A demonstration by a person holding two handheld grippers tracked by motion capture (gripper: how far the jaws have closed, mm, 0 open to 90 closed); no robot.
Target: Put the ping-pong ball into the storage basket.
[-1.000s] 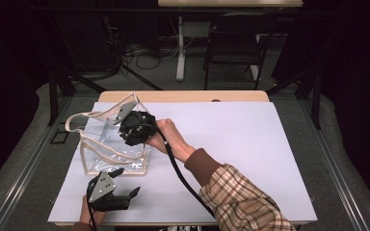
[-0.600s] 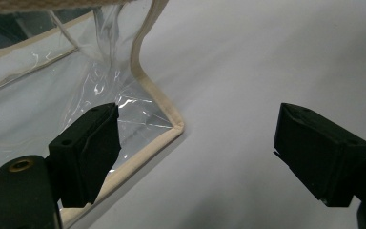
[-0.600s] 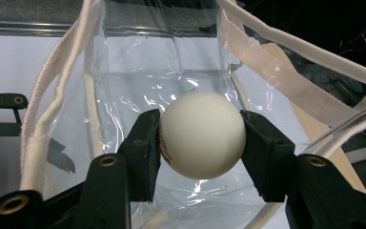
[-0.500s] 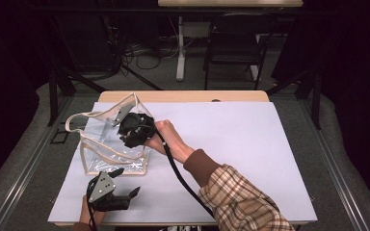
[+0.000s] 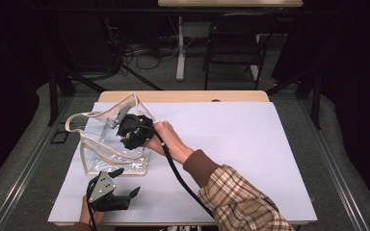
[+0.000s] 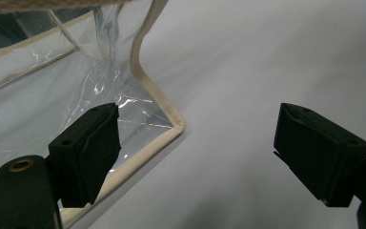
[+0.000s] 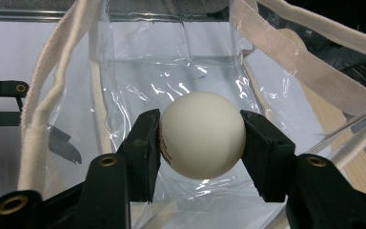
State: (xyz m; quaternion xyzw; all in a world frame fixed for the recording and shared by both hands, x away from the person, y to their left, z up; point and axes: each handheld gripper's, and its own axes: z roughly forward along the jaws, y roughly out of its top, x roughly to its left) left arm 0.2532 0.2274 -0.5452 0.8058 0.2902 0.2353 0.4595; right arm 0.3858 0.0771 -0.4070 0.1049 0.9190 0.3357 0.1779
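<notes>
A clear plastic tote bag (image 5: 107, 144) with beige trim and straps stands on the white table (image 5: 250, 144) at the left. My right gripper (image 5: 127, 126) hangs over the bag's open mouth, pointing down into it. It is shut on a white ball (image 7: 202, 135), held between both pads above the bag's clear bottom (image 7: 171, 71). My left gripper (image 5: 127, 185) lies near the table's front edge, just in front of the bag. Its jaws stand open with nothing between them, beside the bag's front corner (image 6: 169, 125).
A beige strap (image 5: 79, 118) loops out to the bag's left. The right gripper's black cable (image 5: 178, 173) trails across the table toward the plaid sleeve (image 5: 241, 202). Behind the table stand a chair (image 5: 233, 48) and a desk leg (image 5: 179, 48) among floor cables.
</notes>
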